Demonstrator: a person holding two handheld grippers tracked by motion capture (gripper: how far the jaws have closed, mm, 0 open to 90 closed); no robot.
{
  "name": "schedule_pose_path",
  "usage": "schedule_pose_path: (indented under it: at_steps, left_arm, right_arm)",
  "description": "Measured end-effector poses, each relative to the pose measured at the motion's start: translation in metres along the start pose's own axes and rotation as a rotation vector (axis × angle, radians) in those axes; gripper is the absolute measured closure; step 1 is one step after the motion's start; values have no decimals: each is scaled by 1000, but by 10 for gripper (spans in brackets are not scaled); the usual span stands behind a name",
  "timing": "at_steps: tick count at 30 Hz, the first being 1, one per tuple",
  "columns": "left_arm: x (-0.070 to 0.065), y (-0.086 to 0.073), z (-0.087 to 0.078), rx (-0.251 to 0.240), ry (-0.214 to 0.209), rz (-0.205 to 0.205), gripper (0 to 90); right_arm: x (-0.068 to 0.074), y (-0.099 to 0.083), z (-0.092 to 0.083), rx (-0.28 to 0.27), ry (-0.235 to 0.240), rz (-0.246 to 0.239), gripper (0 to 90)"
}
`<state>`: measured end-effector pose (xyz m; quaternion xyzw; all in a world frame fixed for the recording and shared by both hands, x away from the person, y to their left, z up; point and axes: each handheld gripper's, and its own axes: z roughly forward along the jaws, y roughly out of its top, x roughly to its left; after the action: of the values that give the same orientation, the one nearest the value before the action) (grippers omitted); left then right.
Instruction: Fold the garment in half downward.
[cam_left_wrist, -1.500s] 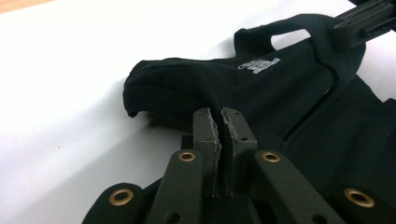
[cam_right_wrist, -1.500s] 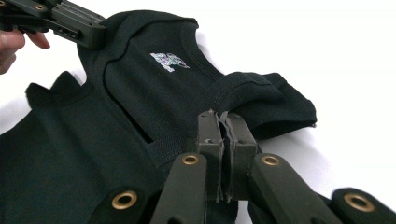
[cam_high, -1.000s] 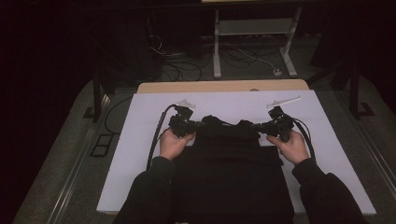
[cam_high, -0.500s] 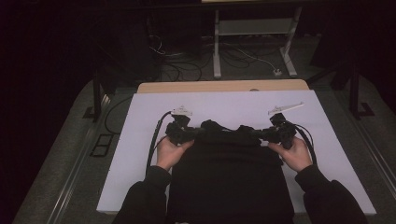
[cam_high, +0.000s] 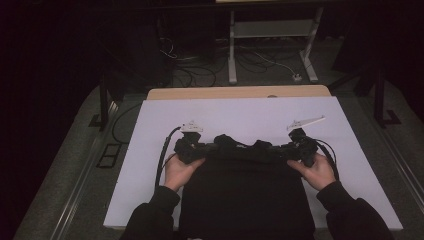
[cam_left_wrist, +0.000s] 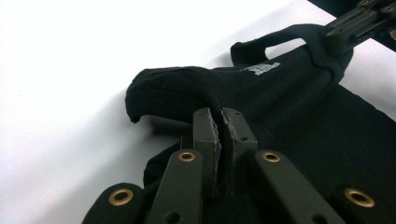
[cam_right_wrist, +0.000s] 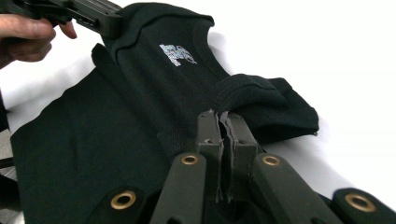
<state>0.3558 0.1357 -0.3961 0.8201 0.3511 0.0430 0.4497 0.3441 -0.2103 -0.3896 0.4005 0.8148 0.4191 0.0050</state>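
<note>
1. My left hand-held gripper (cam_high: 212, 148) is clenched on the left shoulder of the black T-shirt (cam_high: 245, 195); in the left gripper view the fabric passes between the closed jaws.
2. My right hand-held gripper (cam_high: 282, 149) grasps the opposite shoulder the same way, so the top edge is held at two matched points.
3. The T-shirt lies on the white counter (cam_high: 240, 117), collar away from me, body flat toward my side.
4. Holding both shoulders apart keeps the neckline (cam_right_wrist: 187, 60) taut, which I judge suits spreading or folding the garment evenly.
</note>
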Motion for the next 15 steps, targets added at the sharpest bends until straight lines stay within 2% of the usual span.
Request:
schedule_pose_path:
  at_steps: [9, 15]
  left_arm:
    - [-12, -5, -4, -4, -6, 19, 840]
    - [-20, -12, -7, -11, -15, -7, 840]
  right_arm:
    - [7, -8, -3, -2, 14, 6, 849]
    - [14, -15, -1, 15, 6, -20, 849]
